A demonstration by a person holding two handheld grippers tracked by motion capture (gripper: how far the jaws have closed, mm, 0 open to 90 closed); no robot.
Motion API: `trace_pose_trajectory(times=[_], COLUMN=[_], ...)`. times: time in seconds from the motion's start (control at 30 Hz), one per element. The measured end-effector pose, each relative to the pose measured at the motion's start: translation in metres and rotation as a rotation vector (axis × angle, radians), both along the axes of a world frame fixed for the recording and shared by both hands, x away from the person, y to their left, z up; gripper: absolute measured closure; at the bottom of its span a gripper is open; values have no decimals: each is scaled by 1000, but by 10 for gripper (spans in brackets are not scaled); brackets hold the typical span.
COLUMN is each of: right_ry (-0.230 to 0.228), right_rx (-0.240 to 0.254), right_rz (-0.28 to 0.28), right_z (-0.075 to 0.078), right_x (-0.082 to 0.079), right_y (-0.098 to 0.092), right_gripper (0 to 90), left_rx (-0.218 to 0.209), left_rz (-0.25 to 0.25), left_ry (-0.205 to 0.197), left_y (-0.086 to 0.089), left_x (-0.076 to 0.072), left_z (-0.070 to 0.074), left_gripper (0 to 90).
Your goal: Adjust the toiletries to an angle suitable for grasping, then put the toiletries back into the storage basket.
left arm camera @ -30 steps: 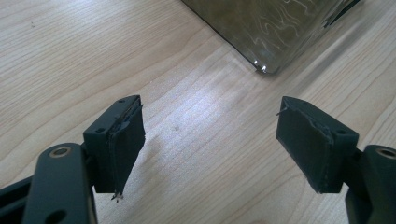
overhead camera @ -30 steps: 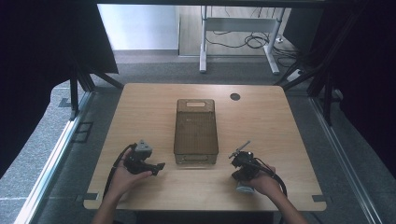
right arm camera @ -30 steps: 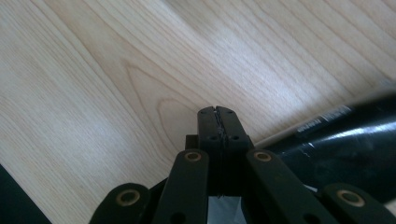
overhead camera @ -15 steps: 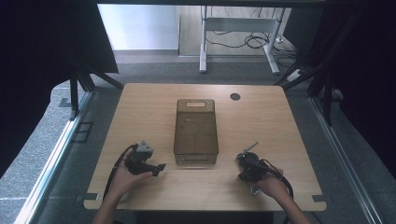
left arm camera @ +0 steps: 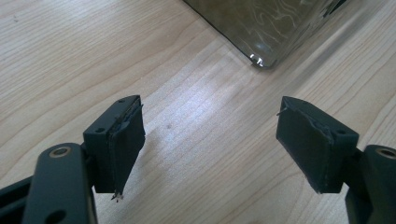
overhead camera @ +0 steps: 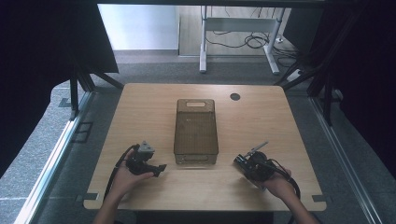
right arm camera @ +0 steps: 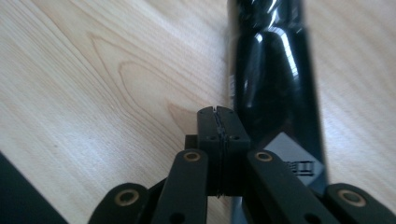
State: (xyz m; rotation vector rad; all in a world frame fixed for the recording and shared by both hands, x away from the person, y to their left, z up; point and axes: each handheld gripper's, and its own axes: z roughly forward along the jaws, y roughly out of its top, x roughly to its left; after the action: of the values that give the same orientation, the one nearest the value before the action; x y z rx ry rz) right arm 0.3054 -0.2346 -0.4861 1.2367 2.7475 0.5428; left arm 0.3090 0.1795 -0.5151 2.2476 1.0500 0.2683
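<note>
A light wooden table (overhead camera: pixel 140 116) carries a brown see-through bin (overhead camera: pixel 196 128) at its middle, long side running away from the person. Beyond the bin, toward the far right, a dark round hole (overhead camera: pixel 235 96) marks the tabletop. A glossy black object (right arm camera: pixel 275 79) lies on the wood.

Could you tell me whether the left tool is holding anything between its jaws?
No, the left tool is open, with bare table between its jaws.

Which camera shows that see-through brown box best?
The high view: the whole box sits mid-table, long and open-topped, with a handle slot at each end. The left gripper view catches just one bottom corner. The right gripper view gives me nothing recognisable of it.
</note>
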Motion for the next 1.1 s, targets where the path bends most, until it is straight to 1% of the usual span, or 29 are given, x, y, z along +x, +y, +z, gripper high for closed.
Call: trace_pose_trajectory(times=[0.13,0.17,0.2,0.27,0.3,0.37,0.47,0.53,0.63,0.83,1.1], right_ry=[-23,-31,-39,-63,-79,-94,-103,-112,-116,-101,-80], right_rx=[16,16,18,27,32,31,22,11,6,-13,-26], right_rz=[-15,-15,-14,-12,-27,-39,-36,-42,-42,-44,-57], right_z=[11,14,15,19,22,25,30,31,31,27,17], right_x=[3,3,3,5,6,7,8,11,12,18,27], right_y=[-5,-7,-7,-9,-10,-11,-10,-10,-11,-10,-10], right_gripper=[811,766,701,514,463,440,403,383,375,340,310], left_rx=[-1,0,0,4,5,6,-1,-5,1,1,2], left_rz=[-2,-5,-6,-12,-14,-15,-12,-9,-11,-19,-19], left_ry=[-1,-3,-1,-1,1,-1,-4,-2,-1,-2,2], left_y=[-2,-2,-3,-5,-5,-6,-6,-5,-5,-7,-7], left_x=[-1,-2,-2,-2,-2,-3,-3,-2,-1,-1,-1], left_z=[0,0,0,0,0,0,1,1,0,0,-1], left_gripper=[240,240,240,239,239,240,240,240,240,239,240])
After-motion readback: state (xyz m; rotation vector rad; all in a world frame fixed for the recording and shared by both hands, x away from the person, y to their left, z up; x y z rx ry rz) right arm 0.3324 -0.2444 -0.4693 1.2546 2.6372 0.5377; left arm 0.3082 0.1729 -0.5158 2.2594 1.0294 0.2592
